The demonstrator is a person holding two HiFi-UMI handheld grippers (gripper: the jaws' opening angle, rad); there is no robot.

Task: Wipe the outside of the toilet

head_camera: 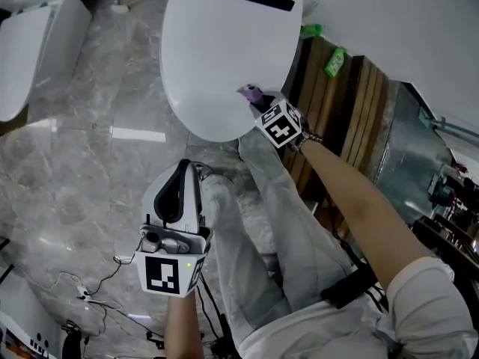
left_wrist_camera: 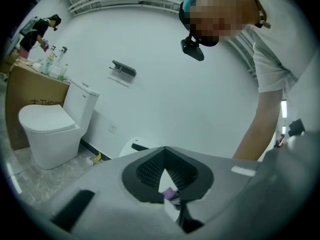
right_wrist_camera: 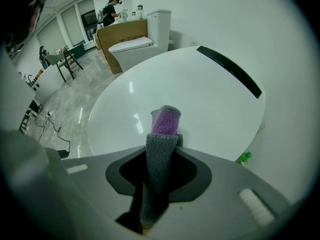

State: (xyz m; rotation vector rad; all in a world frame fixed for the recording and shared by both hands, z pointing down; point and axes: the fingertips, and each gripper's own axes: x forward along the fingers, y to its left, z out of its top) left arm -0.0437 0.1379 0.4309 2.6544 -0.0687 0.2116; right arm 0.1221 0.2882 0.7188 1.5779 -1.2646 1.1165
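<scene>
The white toilet's shut lid (head_camera: 224,51) fills the top centre of the head view and most of the right gripper view (right_wrist_camera: 200,99). My right gripper (head_camera: 262,105) is shut on a grey and purple cloth (head_camera: 251,93) and presses it against the lid's front right rim. In the right gripper view the cloth (right_wrist_camera: 165,121) sticks out beyond the jaws (right_wrist_camera: 162,146) onto the lid. My left gripper (head_camera: 182,176) hangs low by the person's legs, away from the toilet. It points up at the wall, jaws (left_wrist_camera: 165,151) shut and holding nothing.
A second white toilet (head_camera: 30,43) stands at the left, also visible beside a cardboard box (left_wrist_camera: 30,99). A wooden slatted panel (head_camera: 352,126) with green items (head_camera: 334,62) and a metal sheet (head_camera: 408,148) flank the right. Cables (head_camera: 97,283) trail over the marble floor.
</scene>
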